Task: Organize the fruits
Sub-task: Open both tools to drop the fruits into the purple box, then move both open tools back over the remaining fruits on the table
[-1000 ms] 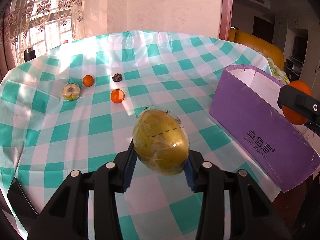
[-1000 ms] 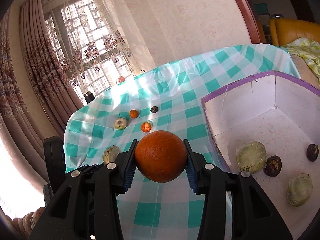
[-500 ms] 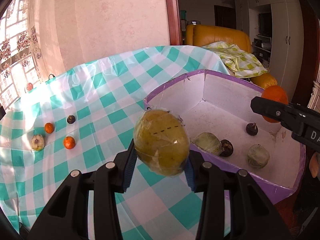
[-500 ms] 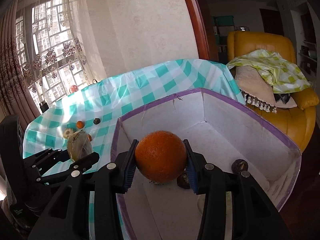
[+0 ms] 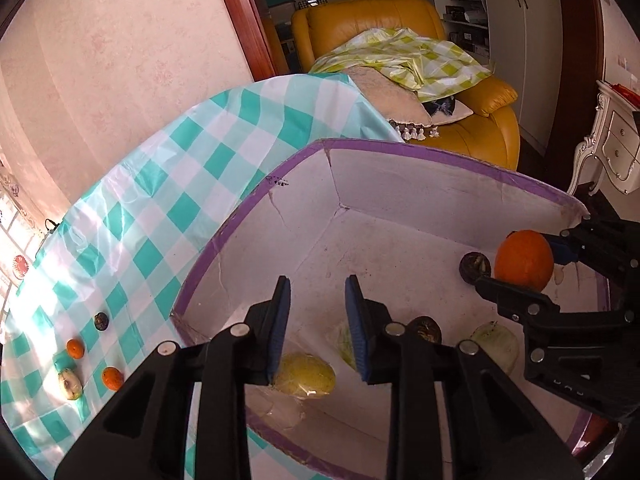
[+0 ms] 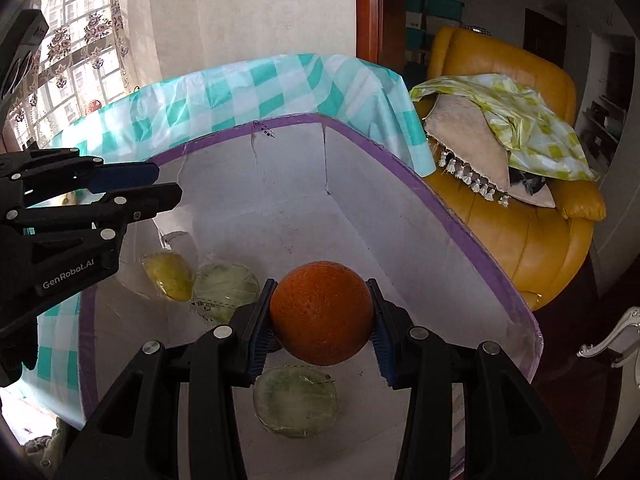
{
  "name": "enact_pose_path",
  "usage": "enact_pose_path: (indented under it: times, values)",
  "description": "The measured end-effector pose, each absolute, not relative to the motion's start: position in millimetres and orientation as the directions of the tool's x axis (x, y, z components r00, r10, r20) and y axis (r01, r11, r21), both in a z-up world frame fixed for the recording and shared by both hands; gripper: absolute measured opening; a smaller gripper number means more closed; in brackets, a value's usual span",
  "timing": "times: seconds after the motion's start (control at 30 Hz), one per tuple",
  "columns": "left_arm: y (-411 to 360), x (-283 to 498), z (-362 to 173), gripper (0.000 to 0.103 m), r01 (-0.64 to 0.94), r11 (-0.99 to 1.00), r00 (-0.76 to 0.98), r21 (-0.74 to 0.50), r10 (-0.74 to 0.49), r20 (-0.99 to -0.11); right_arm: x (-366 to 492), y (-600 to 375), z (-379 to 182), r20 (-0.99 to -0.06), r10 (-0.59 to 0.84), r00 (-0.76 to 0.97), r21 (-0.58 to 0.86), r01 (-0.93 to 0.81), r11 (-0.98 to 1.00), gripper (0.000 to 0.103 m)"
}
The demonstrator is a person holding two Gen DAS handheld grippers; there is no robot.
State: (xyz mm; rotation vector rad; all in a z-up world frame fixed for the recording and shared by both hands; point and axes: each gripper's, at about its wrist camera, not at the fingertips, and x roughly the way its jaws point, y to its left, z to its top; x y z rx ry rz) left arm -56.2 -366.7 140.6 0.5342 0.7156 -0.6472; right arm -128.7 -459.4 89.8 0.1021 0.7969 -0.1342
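My left gripper is open and empty above the purple-rimmed white box. The wrapped yellow fruit lies on the box floor below it, also in the right wrist view. My right gripper is shut on a large orange and holds it over the box; it shows in the left wrist view too. Two pale green wrapped fruits and dark fruits lie in the box.
On the teal checked tablecloth left of the box lie two small oranges, a dark fruit and a pale fruit. A yellow armchair with cloths stands behind the box.
My left gripper moved over the box, opened and let the yellow fruit drop onto the box floor. My right gripper carried the orange lower over the box.
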Motion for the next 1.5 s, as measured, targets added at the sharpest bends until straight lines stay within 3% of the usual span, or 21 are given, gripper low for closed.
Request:
enact_pose_path:
  times: [0.23,0.27,0.3,0.33,0.37,0.4,0.73,1.0,1.07,1.17,1.33,1.5]
  values:
    - [-375,-39,116,0.032,0.686,0.701,0.533,0.195,-0.302,-0.791,-129,-454,84,-0.754,-0.070,0.654,0.002,0.108,0.994,0.044]
    - [-375,-39,113,0.039,0.686,0.701,0.527,0.192,-0.297,-0.797,-129,-453,84,-0.756,-0.073,0.650,-0.007,0.103,0.995,0.045]
    - [-374,-38,110,0.045,0.686,0.703,0.522,0.188,-0.296,-0.800,-130,-453,86,-0.751,-0.078,0.655,-0.013,0.103,0.995,0.054]
    - [-372,-39,108,0.060,0.684,0.706,0.519,0.183,-0.295,-0.802,-131,-453,88,-0.747,-0.081,0.660,-0.015,0.105,0.994,0.065]
    - [-370,-39,108,0.074,0.680,0.711,0.523,0.181,-0.296,-0.799,-133,-453,90,-0.740,-0.081,0.668,-0.013,0.107,0.994,0.068]
    - [-369,-40,108,0.076,0.676,0.714,0.530,0.181,-0.300,-0.793,-134,-453,91,-0.735,-0.080,0.674,-0.008,0.110,0.994,0.070]
    - [-350,-50,112,0.085,0.674,0.710,0.553,0.204,-0.302,-0.776,-140,-435,97,-0.726,-0.092,0.682,-0.023,0.110,0.994,0.078]
    - [-306,-54,135,0.087,0.642,0.752,0.584,0.150,-0.353,-0.731,-148,-400,130,-0.648,-0.108,0.754,-0.068,0.083,0.994,0.086]
    - [-287,-55,140,0.098,0.625,0.768,0.603,0.136,-0.364,-0.710,-148,-386,137,-0.625,-0.104,0.774,-0.073,0.075,0.995,0.086]
    - [-251,-54,145,0.100,0.577,0.807,0.651,0.125,-0.362,-0.667,-146,-363,146,-0.585,-0.085,0.807,-0.068,0.056,0.996,0.086]
    - [-184,-39,129,0.101,0.440,0.891,0.709,0.110,-0.269,-0.652,-138,-315,153,-0.510,-0.031,0.859,-0.059,0.001,0.998,0.086]
    - [-105,-13,78,0.101,0.178,0.981,0.710,0.071,-0.078,-0.700,-113,-259,135,-0.490,0.069,0.869,-0.025,-0.093,0.995,0.087]
